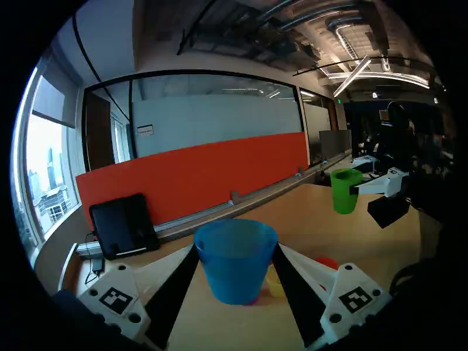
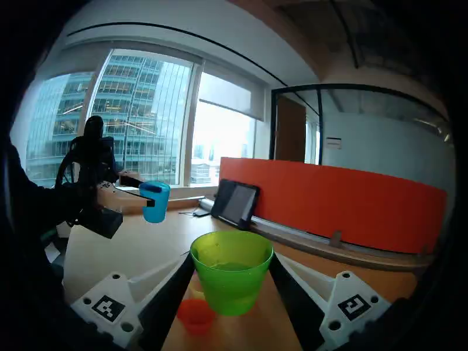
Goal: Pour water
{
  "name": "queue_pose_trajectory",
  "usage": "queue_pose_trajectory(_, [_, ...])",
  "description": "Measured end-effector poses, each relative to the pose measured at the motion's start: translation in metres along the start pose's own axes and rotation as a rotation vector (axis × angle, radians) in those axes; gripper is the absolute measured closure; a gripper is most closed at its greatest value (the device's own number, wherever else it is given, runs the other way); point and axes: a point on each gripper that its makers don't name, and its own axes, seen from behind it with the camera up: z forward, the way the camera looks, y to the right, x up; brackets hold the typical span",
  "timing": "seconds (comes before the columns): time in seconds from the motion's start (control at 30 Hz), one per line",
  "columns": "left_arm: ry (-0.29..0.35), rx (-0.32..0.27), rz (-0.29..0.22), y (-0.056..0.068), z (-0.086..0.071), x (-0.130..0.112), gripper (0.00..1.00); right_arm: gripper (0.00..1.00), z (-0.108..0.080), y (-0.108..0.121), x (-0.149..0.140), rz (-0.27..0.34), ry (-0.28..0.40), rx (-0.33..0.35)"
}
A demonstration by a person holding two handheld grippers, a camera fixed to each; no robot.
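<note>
A blue cup (image 1: 236, 260) is held upright between the fingers of my left gripper (image 1: 236, 275), lifted above the wooden desk (image 1: 304, 219). My right gripper (image 2: 232, 281) is shut on a green cup (image 2: 231, 270), also upright, with liquid showing inside. In the left gripper view the green cup (image 1: 345, 190) and the right gripper (image 1: 374, 190) appear to the right and farther off. In the right gripper view the blue cup (image 2: 154, 201) and the left gripper (image 2: 126, 196) are at the left. The two cups are apart.
A small orange cup (image 2: 196, 315) and a yellow one (image 1: 274, 286) stand on the desk below the held cups. A dark tablet (image 1: 124, 225) leans against the orange divider (image 1: 199, 172). Windows lie beyond the desk.
</note>
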Motion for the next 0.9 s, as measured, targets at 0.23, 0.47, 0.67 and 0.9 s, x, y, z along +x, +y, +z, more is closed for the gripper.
queue_pose_trajectory(0.23, [-0.03,-0.01,0.004,0.007,0.001,-0.017,0.14,0.09,-0.005,0.001,-0.014,0.001,-0.034,0.01])
queue_pose_trajectory(0.47, [-0.069,-0.019,0.003,0.012,0.0,-0.036,0.14,0.09,-0.007,0.004,-0.032,0.0,-0.084,0.012])
queue_pose_trajectory(0.67, [-0.113,-0.031,0.0,0.016,0.0,-0.055,0.14,0.09,-0.008,0.005,-0.05,0.014,-0.137,0.021])
queue_pose_trajectory(0.9, [-0.179,-0.058,-0.005,0.024,0.002,-0.081,0.14,0.09,-0.01,0.007,-0.074,0.016,-0.216,0.032])
